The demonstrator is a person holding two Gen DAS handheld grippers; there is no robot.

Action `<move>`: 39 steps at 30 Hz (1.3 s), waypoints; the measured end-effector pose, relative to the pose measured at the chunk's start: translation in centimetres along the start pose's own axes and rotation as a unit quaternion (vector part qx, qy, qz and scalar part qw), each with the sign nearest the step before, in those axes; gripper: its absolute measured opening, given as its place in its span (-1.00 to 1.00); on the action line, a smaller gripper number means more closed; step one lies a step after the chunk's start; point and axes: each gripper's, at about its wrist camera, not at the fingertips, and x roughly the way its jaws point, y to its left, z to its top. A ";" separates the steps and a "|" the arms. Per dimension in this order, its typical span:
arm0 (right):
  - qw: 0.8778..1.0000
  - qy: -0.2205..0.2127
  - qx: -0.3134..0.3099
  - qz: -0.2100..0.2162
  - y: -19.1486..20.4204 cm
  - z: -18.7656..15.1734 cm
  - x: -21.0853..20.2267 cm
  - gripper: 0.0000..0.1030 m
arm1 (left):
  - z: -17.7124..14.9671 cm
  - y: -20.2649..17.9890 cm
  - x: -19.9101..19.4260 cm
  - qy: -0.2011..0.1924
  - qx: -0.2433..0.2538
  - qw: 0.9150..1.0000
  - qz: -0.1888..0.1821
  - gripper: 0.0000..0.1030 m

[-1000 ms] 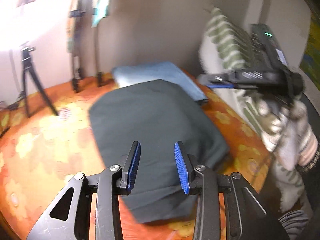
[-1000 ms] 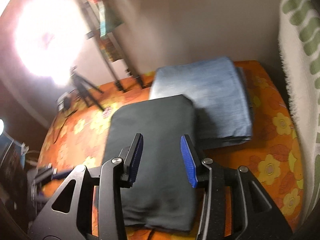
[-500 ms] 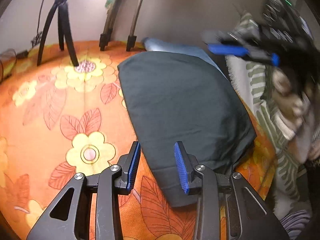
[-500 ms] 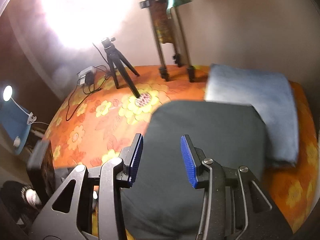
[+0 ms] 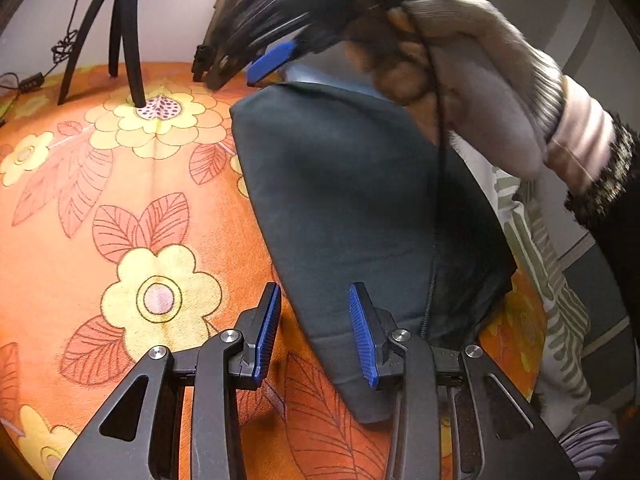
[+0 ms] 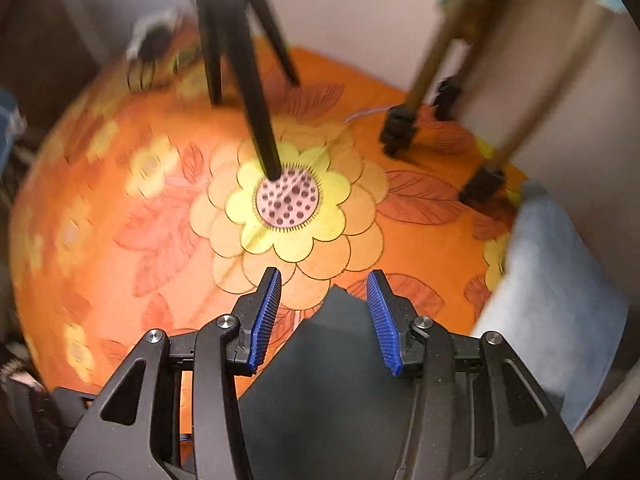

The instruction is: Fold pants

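The left gripper (image 5: 314,334) hovers with its jaws partly apart and nothing pinched, over the near edge of the dark folded pants (image 5: 360,208). The pants lie flat on the orange flowered cover (image 5: 120,240), their long axis running from this gripper away toward the wall. The right gripper (image 6: 324,316) stands over the far corner of the pants (image 6: 332,360); its jaws have just been opening, and the corner shows between them, untouched by the pads. A second ago both grippers hung higher and the right one was over the pants' middle; now it is at their far end. A gloved hand (image 5: 480,92) carries it. A folded blue garment (image 6: 552,300) lies just beyond, and a black tripod (image 6: 240,60) stands on the cover near the pale wall (image 6: 360,8).
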 end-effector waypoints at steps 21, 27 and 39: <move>0.997 0.052 0.023 -0.054 -1.4 0.3 2.8 -0.90 | -0.4 -2.0 1.3 0.025 0.052 0.998 0.011 -0.35; 0.992 -0.033 0.105 -0.062 -4.9 -0.3 -1.5 -0.83 | -0.7 -2.1 1.1 0.030 0.051 0.998 0.013 -0.35; 0.966 -0.148 0.213 -0.007 -9.2 -14.0 -12.1 -0.09 | 2.4 -0.1 -2.5 -0.009 0.008 0.998 0.056 -0.35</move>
